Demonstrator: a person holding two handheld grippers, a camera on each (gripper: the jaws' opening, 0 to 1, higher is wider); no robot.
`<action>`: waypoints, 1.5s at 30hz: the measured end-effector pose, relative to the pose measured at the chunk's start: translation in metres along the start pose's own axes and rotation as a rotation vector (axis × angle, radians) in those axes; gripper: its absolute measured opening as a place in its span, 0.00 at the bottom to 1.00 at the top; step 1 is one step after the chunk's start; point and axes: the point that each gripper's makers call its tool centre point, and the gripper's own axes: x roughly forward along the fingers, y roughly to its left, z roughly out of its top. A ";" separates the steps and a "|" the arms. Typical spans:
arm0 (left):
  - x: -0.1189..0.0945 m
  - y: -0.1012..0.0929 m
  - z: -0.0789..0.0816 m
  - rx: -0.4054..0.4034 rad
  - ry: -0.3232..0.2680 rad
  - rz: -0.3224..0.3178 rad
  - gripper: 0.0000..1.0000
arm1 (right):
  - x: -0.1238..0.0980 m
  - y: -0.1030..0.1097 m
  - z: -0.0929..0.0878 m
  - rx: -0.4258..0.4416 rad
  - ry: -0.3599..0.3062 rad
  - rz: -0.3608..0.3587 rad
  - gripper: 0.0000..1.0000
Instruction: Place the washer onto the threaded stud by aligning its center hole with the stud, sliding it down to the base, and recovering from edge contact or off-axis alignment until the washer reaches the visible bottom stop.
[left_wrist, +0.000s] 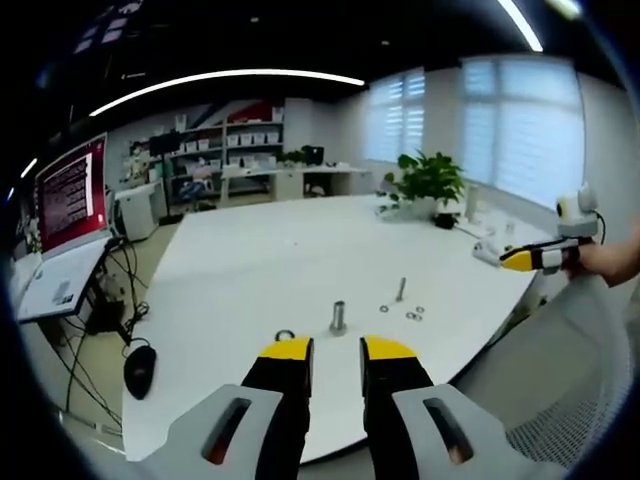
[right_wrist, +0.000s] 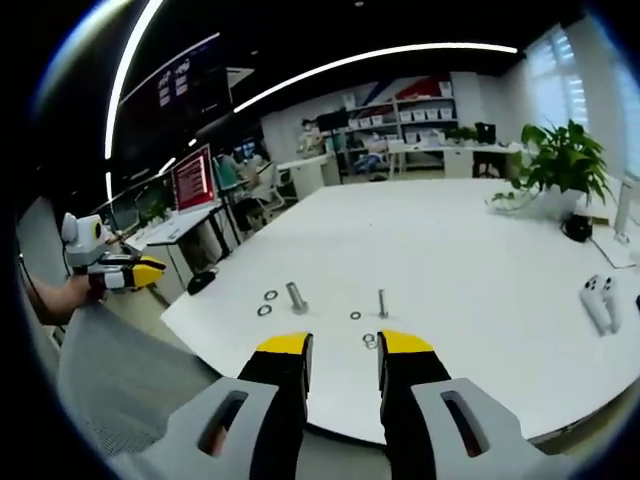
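In the left gripper view my left claw (left_wrist: 336, 352) hangs over the near edge of the white surface (left_wrist: 300, 250), jaws spread with nothing between them. Just past the tips stands a thick stud (left_wrist: 338, 317), with one washer (left_wrist: 285, 335) lying flat beside the left jaw tip. Further off stands a thinner stud (left_wrist: 401, 289), and a few more washers (left_wrist: 413, 316) lie loose near it. My right claw (left_wrist: 520, 259) shows at the far right, well off the edge of the surface. As far as I can judge, nothing is done yet: no washer picked up, none threaded.

In the right gripper view my right claw (right_wrist: 345, 345) is likewise spread and empty, hovering over the edge of the surface. Ahead stand the thick stud (right_wrist: 296, 297) with two washers (right_wrist: 268, 302) beside it, and the thin stud (right_wrist: 382, 303) with a washer (right_wrist: 355, 316) near it. More washers (right_wrist: 370, 341) sit right between my jaw tips, partly hidden. My left claw (right_wrist: 125, 272) shows at the far left.

The washers are tiny here, so I can't say for certain that neither stud already carries one at its base.
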 end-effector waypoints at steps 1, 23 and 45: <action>0.000 0.000 -0.001 -0.002 0.005 0.001 0.16 | 0.001 0.000 0.000 -0.004 0.003 0.002 0.29; 0.001 0.005 -0.005 0.004 0.029 0.026 0.17 | 0.002 0.004 -0.001 -0.012 0.014 0.024 0.31; 0.002 -0.013 -0.004 -0.007 0.024 -0.078 0.19 | 0.002 -0.003 -0.005 -0.012 0.039 -0.018 0.30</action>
